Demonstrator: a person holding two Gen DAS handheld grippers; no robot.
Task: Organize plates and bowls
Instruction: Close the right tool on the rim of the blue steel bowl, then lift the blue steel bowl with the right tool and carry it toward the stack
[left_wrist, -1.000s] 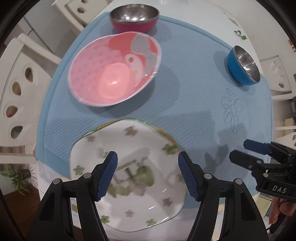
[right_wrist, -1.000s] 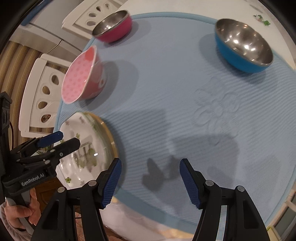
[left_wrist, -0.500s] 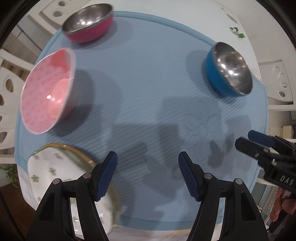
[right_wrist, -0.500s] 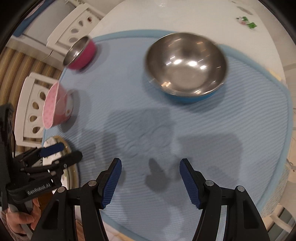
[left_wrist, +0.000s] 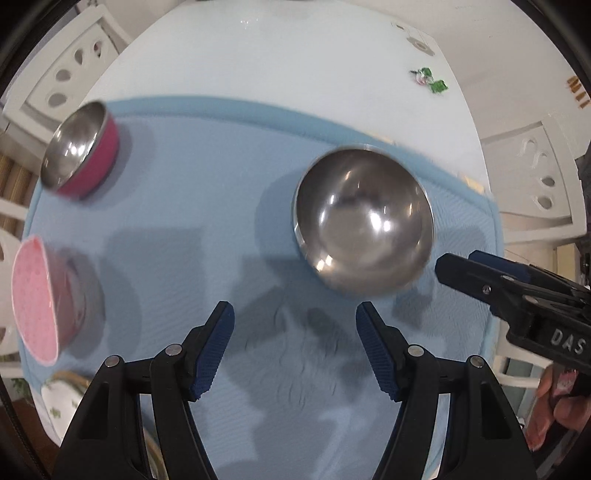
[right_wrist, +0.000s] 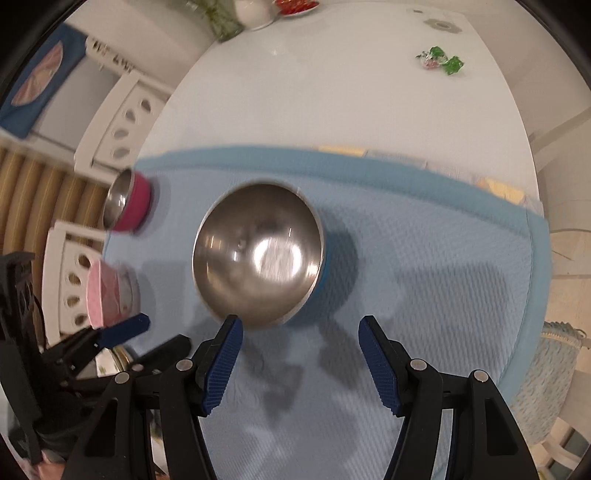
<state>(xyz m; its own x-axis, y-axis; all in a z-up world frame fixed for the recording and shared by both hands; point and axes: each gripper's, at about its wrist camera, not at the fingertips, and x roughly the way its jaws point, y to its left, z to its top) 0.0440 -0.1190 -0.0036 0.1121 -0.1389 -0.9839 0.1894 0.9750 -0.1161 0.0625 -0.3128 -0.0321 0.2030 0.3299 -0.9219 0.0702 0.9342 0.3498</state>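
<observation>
Left wrist view, three bowls (left_wrist: 364, 229), one plate (left_wrist: 55, 402)

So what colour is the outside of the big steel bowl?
Blue, seen best in the right wrist view.

**Two wrist cams looking down at one mat**

Left cam is facing straight down, close over the light-blue ribbed mat (left_wrist: 221, 206). Right cam is tilting down from nearby, w/ more of the white tabletop (right_wrist: 351, 92). Both are sharing the blue-sided steel bowl (left_wrist: 364, 225) (right_wrist: 258, 254).

Bright, motion-blurred, fisheye-warped, soft shadows
</observation>
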